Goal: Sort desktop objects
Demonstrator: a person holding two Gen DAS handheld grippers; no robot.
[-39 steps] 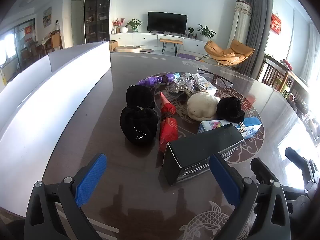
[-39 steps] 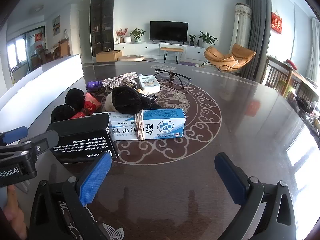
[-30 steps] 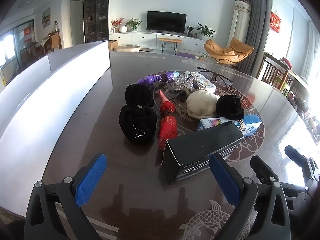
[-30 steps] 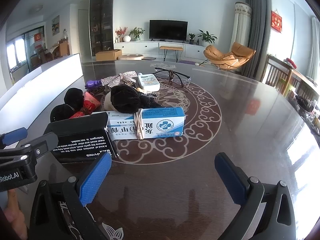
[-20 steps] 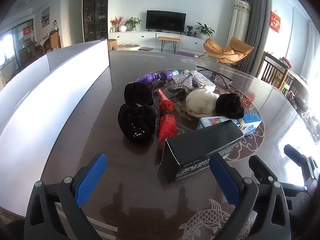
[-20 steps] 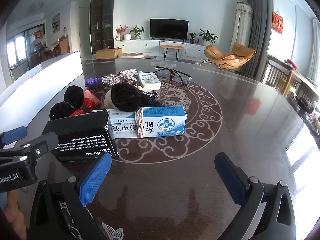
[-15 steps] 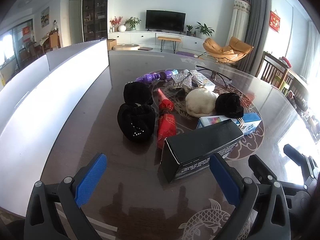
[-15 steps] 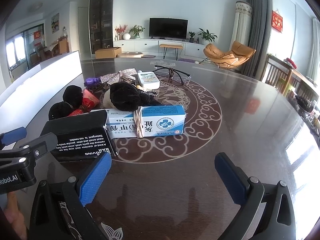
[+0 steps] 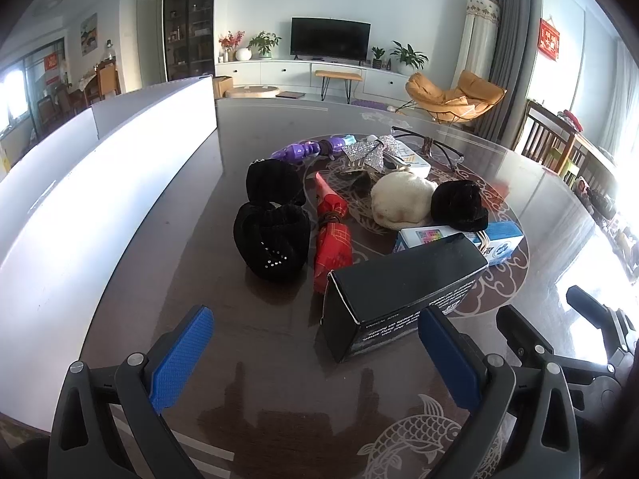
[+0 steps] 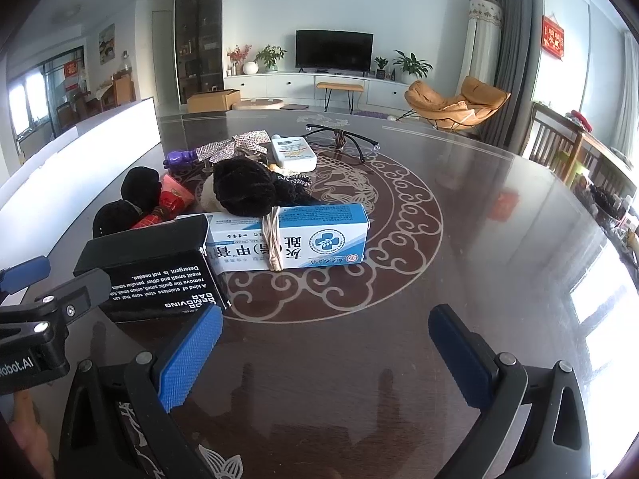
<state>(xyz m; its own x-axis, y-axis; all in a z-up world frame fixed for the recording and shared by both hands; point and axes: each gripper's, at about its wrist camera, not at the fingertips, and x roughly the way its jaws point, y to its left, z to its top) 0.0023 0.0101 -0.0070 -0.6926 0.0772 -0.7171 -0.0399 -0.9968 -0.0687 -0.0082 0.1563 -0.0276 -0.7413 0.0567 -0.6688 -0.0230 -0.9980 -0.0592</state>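
Hovered with both claws, left (image 9: 311, 353) and right (image 10: 323, 345), gaping, empty; risked shoving the black soap-bar box (image 9: 399, 285) into the ointment carton (image 10: 295, 239).

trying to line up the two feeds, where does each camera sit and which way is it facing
Left wrist: rides the left gripper, low over the dark glossy table, facing the white divider board and the clutter; its blue pads show, plus the right gripper at lower right.
Right wrist: rides the right gripper, further right, facing the table's centre; its pads and the left gripper at left show.
Shared: the black cardboard box, the blue-and-white carton, the television.
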